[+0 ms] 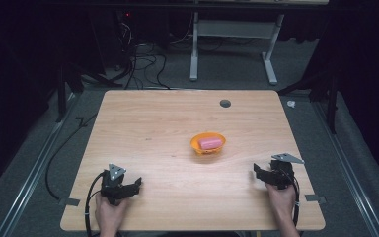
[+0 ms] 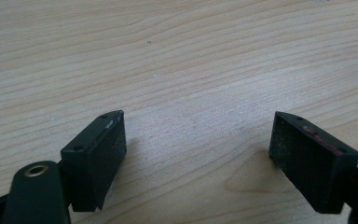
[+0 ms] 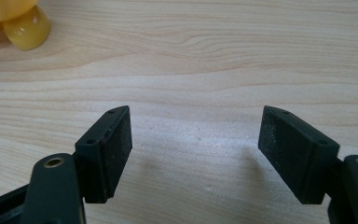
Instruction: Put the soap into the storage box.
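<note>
Just now, the round orange plastic bowl (image 1: 208,143) sits a little right of centre on the light wooden table (image 1: 153,128), with a pink oblong block (image 1: 211,142) lying inside it. At about seven o'clock from the bowl, near the table's front edge, the left gripper (image 1: 137,181) rests in the person's left hand (image 1: 109,212); its own view shows its jaws spread wide over bare wood grain, nothing between them. At about four o'clock from the bowl, well apart from it, the right gripper (image 1: 255,171) sits in the right hand (image 1: 281,197). Its jaws also stand apart with only tabletop between them, and the bowl's glossy orange edge (image 3: 14,21) shows at roughly eleven o'clock in its view.
</note>
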The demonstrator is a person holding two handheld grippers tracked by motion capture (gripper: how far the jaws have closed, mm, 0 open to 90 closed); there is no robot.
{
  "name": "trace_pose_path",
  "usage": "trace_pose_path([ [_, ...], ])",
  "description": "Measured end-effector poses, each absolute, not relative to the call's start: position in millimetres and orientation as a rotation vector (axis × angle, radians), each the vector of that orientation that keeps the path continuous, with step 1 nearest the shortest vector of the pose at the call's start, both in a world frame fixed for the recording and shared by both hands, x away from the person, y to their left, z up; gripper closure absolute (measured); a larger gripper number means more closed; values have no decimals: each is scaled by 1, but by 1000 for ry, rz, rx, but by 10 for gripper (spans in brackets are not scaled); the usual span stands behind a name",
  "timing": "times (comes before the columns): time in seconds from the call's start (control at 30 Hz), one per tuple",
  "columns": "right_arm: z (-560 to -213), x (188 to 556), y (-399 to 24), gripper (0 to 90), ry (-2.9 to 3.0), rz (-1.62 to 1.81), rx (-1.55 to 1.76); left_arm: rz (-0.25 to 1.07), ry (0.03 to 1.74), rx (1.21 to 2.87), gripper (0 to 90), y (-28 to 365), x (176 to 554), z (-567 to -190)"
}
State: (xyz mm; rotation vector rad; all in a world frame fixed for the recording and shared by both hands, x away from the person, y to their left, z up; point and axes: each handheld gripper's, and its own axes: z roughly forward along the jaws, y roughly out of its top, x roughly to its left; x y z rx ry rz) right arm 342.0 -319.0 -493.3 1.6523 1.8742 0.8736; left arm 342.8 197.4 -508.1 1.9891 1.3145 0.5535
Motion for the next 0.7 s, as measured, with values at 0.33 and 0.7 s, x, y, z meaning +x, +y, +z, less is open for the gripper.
trace_pose_path([
  [0.33, -501, 342, -318, 263, 1881, 825, 1638, 554, 1315, 1988, 192, 197, 343, -508],
  [0.7, -502, 343, -314, 253, 1897, 793, 1613, 553, 1315, 1991, 192, 198, 343, -508],
])
